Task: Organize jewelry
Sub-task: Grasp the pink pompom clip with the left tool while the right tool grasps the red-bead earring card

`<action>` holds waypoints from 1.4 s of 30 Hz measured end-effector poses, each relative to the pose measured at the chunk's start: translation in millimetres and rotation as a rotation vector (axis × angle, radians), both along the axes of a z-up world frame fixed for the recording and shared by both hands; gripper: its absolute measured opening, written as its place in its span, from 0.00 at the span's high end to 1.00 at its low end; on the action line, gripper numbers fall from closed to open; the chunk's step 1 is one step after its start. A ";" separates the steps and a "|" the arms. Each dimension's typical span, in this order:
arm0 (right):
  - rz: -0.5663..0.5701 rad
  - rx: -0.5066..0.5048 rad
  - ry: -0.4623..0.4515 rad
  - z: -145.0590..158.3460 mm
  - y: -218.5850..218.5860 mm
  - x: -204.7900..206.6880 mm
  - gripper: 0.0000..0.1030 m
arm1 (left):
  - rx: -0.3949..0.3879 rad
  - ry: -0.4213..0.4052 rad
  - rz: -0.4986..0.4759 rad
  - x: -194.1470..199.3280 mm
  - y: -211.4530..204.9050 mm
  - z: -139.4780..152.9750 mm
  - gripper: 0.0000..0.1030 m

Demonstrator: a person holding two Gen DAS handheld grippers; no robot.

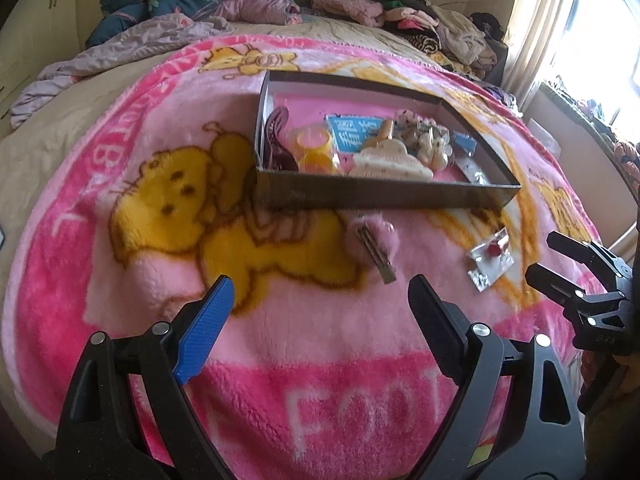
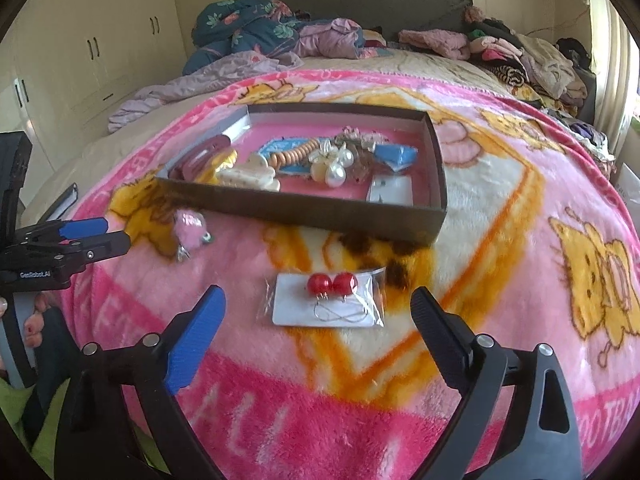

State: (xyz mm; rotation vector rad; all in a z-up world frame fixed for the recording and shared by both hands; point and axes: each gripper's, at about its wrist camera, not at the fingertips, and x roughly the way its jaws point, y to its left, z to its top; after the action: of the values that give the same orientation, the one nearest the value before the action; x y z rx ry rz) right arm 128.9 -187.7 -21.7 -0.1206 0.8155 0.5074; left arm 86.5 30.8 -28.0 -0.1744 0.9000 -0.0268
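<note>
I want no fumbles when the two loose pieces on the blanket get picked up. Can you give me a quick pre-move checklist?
1. Right gripper open, nothing between its fingers: ok.
2. Left gripper open, empty: ok.
3. Red earring packet ahead of the right gripper, lying flat: ok.
4. Pink fluffy hair clip ahead of the left gripper, unobstructed: ok.
5. Box has free floor space: ok.
6. Grippers apart from each other: ok.

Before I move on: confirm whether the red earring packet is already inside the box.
No. The red earring packet lies on the pink blanket in front of the box, ahead of the open right claw.
</note>
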 end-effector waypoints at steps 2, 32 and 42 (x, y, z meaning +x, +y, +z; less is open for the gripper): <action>-0.003 -0.004 0.005 -5.4 -0.2 1.7 0.11 | -0.003 0.010 -0.004 1.5 -1.4 -3.2 0.23; 0.073 -0.035 0.060 -44.2 30.5 19.2 0.20 | 0.063 0.082 -0.054 65.0 -33.7 -32.8 0.49; 0.097 -0.004 0.059 -27.3 32.8 9.6 0.20 | -0.005 0.071 -0.075 48.5 -22.4 -26.7 0.78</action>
State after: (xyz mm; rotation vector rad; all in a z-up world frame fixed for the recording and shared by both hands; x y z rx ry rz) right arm 138.5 -154.9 -49.0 -0.1496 0.8708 0.6028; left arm 135.1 8.5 -54.7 -0.1471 0.9775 -0.0927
